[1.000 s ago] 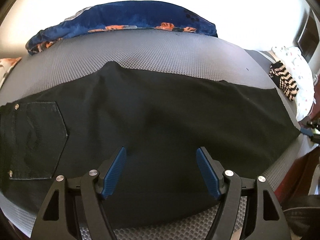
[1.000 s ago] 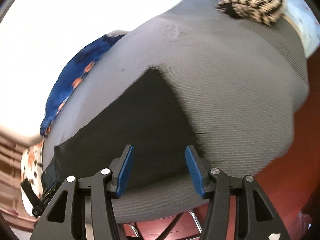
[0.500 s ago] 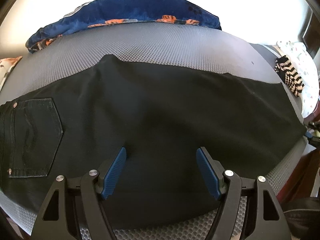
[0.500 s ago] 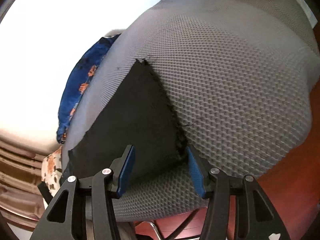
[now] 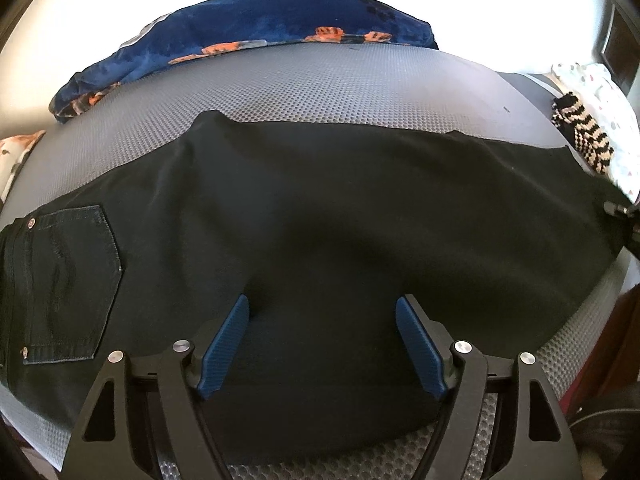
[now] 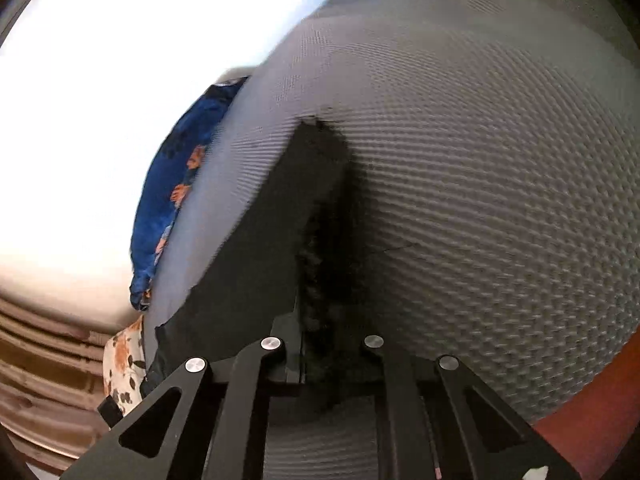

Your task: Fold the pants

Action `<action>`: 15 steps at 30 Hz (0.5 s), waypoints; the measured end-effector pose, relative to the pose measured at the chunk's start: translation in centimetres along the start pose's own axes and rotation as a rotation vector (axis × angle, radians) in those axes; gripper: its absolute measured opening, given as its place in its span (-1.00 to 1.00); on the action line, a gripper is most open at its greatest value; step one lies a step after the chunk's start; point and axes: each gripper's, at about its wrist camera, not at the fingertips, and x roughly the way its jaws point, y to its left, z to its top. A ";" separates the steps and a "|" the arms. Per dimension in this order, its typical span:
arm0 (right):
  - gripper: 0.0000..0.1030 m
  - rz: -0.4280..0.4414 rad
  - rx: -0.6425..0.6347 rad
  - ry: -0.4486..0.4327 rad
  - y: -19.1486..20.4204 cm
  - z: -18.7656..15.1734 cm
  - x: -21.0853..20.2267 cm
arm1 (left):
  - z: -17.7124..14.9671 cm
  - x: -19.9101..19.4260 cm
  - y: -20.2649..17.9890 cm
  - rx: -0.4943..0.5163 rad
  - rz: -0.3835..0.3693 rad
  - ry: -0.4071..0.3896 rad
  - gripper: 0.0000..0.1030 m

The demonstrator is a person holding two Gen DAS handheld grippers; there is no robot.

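Across a grey honeycomb-textured mat (image 5: 360, 92) the black pants (image 5: 340, 220) are spread lengthwise, legs laid one on the other, waist at the left edge of the left wrist view and hem at the right. A stitched back pocket (image 5: 68, 284) with rivets is seen at the waist end. Behind the mat, a blue blanket with orange print (image 5: 248, 28) is bunched along the far edge. At the far right, a black-and-cream striped knit item (image 5: 580, 136) is laid on a white spotted cloth (image 5: 600, 92). A floral-print cushion (image 6: 120, 360) is seen at the mat's corner in the right wrist view.

Left gripper (image 5: 322, 344): blue pads spread wide apart, held above the middle of the near leg edge, nothing between them.

Right gripper (image 6: 324, 320): links drawn together at the hem end, frayed hem fabric bunched between them; pads hidden by the cloth, frame motion-blurred. The hem appears clamped.
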 end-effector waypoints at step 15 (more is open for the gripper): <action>-0.80 0.119 -0.286 0.165 16.4 -3.7 7.0 | 0.1 -5.4 7.7 -0.200 -0.027 -0.114 0.49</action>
